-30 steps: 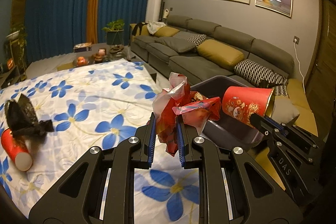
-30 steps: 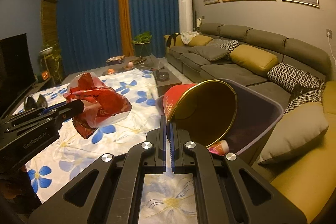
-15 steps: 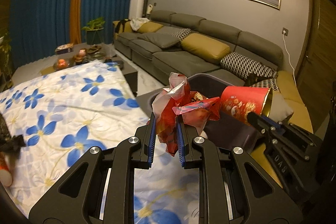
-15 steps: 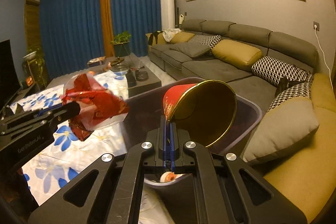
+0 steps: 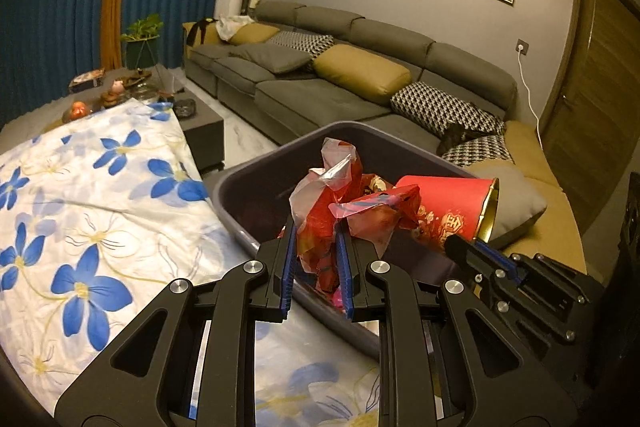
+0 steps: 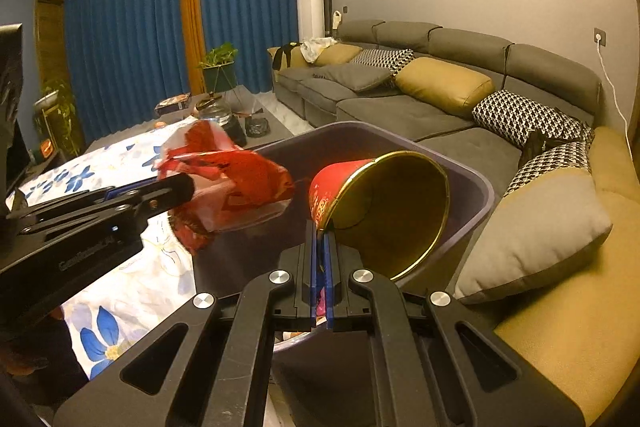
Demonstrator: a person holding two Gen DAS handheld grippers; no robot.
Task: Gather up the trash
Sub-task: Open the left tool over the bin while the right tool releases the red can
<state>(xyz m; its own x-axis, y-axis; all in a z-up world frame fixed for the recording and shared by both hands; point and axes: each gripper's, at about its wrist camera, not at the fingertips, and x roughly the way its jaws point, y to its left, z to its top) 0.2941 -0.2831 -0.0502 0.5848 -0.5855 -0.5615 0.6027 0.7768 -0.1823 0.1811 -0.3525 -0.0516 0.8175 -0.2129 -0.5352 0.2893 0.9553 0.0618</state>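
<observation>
beside the grey sofa (image 5: 360, 95) sits a dark bin (image 5: 256, 183) — over it the left gripper (image 5: 316, 251) clamps a crumpled wrapper (image 5: 340, 203) and the right gripper (image 6: 320, 251) pinches a red cup's (image 6: 380, 211) rim — both apparently poised for dropping in.

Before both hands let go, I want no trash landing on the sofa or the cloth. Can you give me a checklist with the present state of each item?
1. Left gripper shut on the wrapper: ok.
2. Right gripper shut on the rim of the cup: ok.
3. Wrapper over the bin: ok.
4. Cup over the bin's opening: ok, mouth tilted toward the sofa.
5. Room left in the bin: cannot tell, bottom mostly hidden.
6. Grippers clear of each other: ok.
</observation>
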